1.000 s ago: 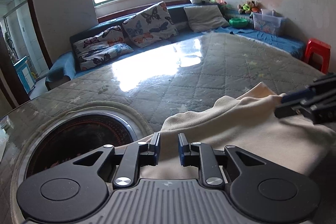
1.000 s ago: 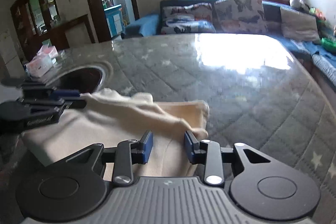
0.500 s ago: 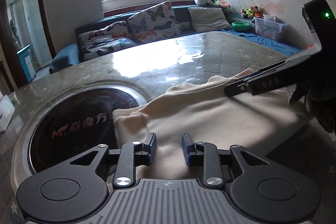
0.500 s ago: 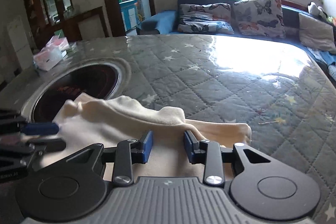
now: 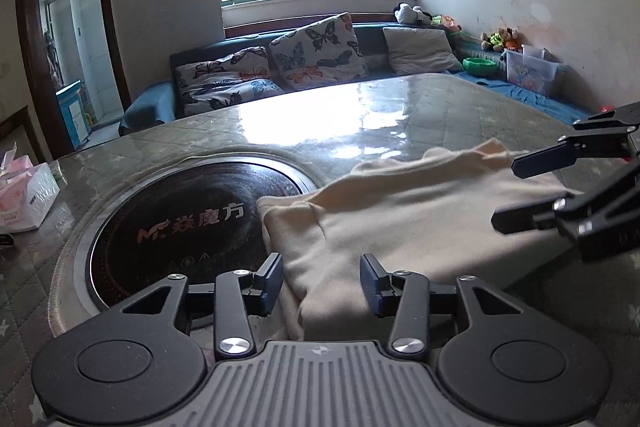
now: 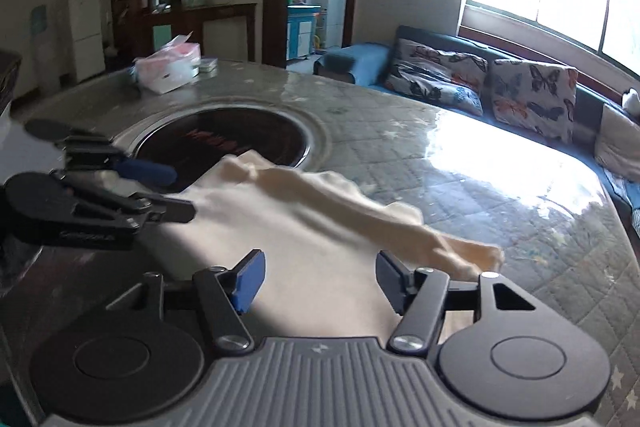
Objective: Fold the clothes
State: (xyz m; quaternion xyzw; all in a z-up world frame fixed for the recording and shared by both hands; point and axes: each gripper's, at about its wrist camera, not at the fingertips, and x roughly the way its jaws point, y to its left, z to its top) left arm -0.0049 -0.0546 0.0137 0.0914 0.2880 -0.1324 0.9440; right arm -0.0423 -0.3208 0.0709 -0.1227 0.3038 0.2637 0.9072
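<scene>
Both tongs gaping over the cream garment (image 5: pixel 400 223)

Left tongs (image 5: pixel 320 283) and right tongs (image 6: pixel 320 279) are just opening, unclamped, straddling its near edge lying on the bench (image 5: pixel 400 115).

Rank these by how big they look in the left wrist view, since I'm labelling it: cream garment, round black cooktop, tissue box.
1. cream garment
2. round black cooktop, close to the garment in apparent size and partly covered by it, so unsure
3. tissue box, cut by the frame edge

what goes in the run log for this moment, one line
task: fold clothes | left gripper: just opened, over garment edge | right gripper: just opened, above garment | garment: flat on table
</scene>
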